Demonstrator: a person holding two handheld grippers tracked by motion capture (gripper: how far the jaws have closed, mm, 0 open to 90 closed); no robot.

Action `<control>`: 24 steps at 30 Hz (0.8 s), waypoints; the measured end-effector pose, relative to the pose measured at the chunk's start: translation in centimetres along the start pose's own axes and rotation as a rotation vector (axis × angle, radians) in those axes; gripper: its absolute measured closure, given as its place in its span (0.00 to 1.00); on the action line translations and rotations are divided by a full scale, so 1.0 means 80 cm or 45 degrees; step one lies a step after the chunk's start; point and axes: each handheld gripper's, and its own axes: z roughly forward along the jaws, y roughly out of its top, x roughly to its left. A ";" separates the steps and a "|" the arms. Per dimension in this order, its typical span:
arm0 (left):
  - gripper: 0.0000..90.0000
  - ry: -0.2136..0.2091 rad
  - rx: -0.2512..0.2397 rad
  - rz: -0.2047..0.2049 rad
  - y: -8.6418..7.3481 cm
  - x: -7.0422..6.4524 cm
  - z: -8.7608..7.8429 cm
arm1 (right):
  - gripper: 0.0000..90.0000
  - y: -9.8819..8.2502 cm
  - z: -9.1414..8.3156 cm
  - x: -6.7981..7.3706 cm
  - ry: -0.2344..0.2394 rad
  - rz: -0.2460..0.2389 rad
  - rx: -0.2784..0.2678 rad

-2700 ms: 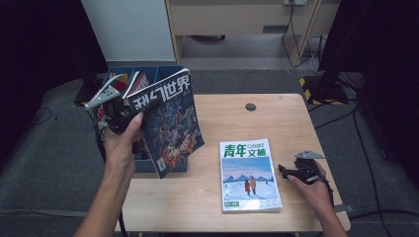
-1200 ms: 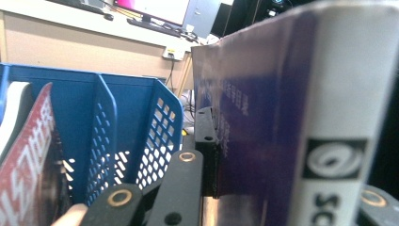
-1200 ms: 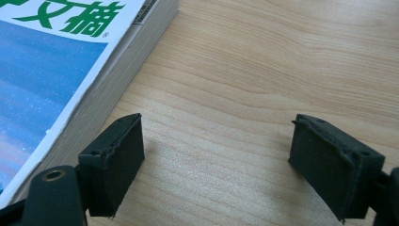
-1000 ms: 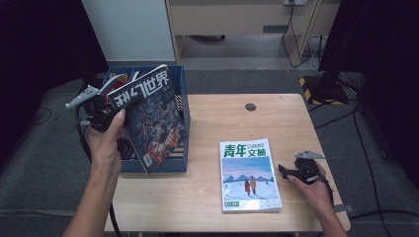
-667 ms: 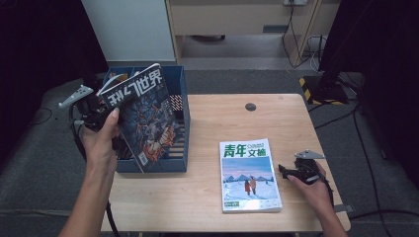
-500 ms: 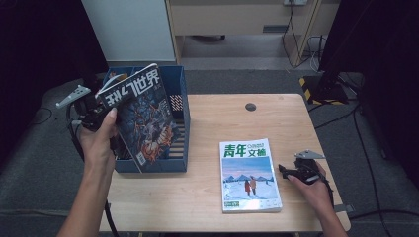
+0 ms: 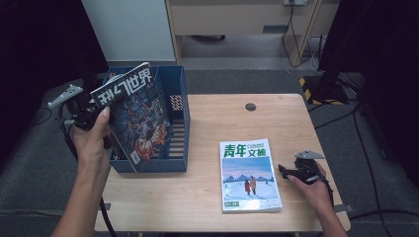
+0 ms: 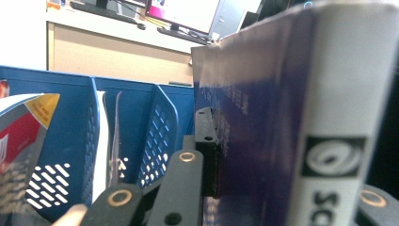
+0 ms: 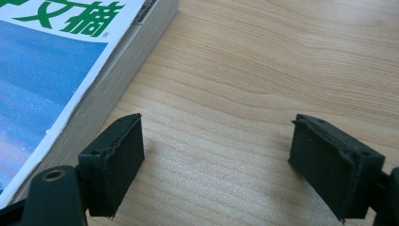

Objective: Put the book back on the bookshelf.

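My left gripper [image 7: 81, 106] clamps dark magazine [image 7: 136, 118] by spine edge, jaws pinched tight on it. Magazine tilted, lower end inside blue file box [image 7: 179, 123] at 9 o'clock on table [image 7: 212, 197]. In left gripper view, box dividers [image 8: 160, 136] sit beside magazine [image 8: 263, 132]. My right gripper [image 9: 216, 162] rests at 4 o'clock, jaws wide, nothing between them, just beside green-titled magazine [image 7: 249, 175] lying flat.

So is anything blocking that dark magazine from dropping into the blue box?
Nothing visible blocks it. The left claw is clamped on the dark magazine, tilted over the front part of the blue box. Other papers stand in slots further along, behind dividers, not in its way.
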 end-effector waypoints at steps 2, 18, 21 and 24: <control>0.91 0.004 0.003 0.004 0.000 0.001 0.001 | 0.20 0.000 0.000 0.000 0.000 0.000 0.000; 0.91 0.032 -0.010 0.006 0.006 0.009 -0.008 | 0.20 0.000 0.000 0.000 0.000 0.000 0.000; 0.91 0.042 -0.011 0.005 0.007 0.012 -0.009 | 0.20 0.000 0.000 0.000 0.000 0.000 0.000; 0.91 0.054 -0.018 0.003 0.007 0.014 -0.011 | 0.20 0.000 0.000 0.000 0.000 0.000 0.000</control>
